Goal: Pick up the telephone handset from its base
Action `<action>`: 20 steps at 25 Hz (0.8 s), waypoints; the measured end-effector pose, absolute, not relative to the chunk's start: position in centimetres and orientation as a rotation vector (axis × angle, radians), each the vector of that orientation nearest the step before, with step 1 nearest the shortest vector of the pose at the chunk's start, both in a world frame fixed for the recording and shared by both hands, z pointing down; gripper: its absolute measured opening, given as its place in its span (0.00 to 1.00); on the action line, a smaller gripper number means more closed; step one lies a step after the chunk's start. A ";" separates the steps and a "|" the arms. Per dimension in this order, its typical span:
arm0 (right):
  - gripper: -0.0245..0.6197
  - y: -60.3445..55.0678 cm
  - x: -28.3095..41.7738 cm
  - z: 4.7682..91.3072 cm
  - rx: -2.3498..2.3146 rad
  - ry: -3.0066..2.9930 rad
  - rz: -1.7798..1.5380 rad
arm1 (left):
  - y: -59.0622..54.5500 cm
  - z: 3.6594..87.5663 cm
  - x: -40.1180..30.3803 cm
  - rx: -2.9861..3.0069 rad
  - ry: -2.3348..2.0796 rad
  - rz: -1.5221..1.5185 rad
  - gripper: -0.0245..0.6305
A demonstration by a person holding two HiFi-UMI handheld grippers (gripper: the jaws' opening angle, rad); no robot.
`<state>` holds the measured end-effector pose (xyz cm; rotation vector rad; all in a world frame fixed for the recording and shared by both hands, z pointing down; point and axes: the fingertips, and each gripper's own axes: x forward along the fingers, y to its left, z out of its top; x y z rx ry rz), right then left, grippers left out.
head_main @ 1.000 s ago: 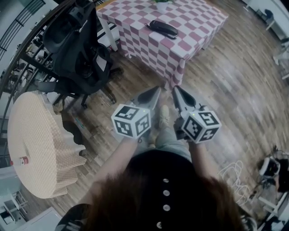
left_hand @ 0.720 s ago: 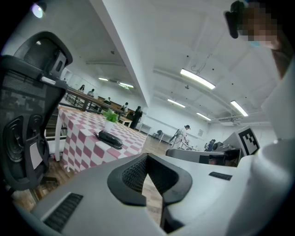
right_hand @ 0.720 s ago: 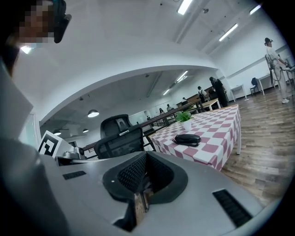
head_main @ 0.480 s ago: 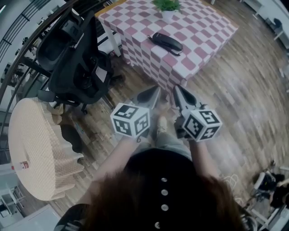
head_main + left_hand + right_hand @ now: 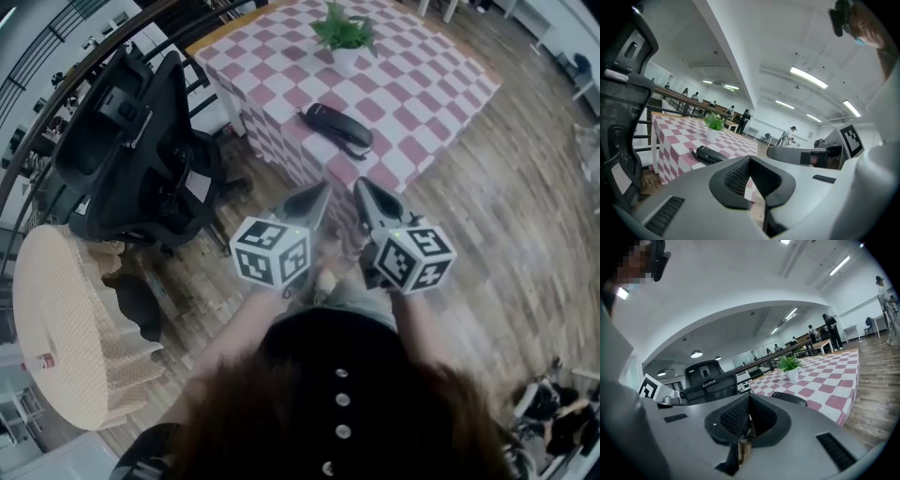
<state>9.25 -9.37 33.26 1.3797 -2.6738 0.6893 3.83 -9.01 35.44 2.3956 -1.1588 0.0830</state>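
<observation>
Pinching on nothing, the left gripper (image 5: 750,158) had its jaws shut tip to tip. The right gripper (image 5: 749,397) was the same, its jaws closed flat together with only air ahead of them. Seen from above, the two were held side by side, low in front of the person. Their noses aimed toward the far table (image 5: 441,66) but were well short of it, over the wooden floor (image 5: 487,234).

The telephone handset (image 5: 337,127) lay on its base (image 5: 354,150) close to the near edge of that pink-and-white checked table, the two hard to tell apart from there. A small potted plant (image 5: 344,37) stood just beyond the phone, farther in. A black office chair (image 5: 131,159) stood left of the table, and a round woven-topped table (image 5: 66,319) sat nearer, at the far left.

By my reckoning, none of the task itself was done: the handset was seated and untouched. Nearly everything was left. The person had yet to close the gap to the table, open one pair of jaws, grip the handset and lift it clear of the base.
</observation>
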 end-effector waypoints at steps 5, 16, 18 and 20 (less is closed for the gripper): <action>0.05 -12.8 9.9 34.0 1.338 -2.665 0.700 | -12.4 36.2 4.8 2.363 -1.172 0.076 0.05; 0.05 -15.9 10.6 35.4 1.289 -2.659 0.748 | -15.9 37.1 5.1 2.318 -1.226 0.096 0.05; 0.05 -16.3 10.7 35.7 1.290 -2.652 0.750 | -16.5 37.2 4.8 2.311 -1.236 0.096 0.05; 0.05 -16.7 10.7 36.0 1.291 -2.646 0.762 | -17.0 37.3 4.5 2.306 -1.238 0.105 0.05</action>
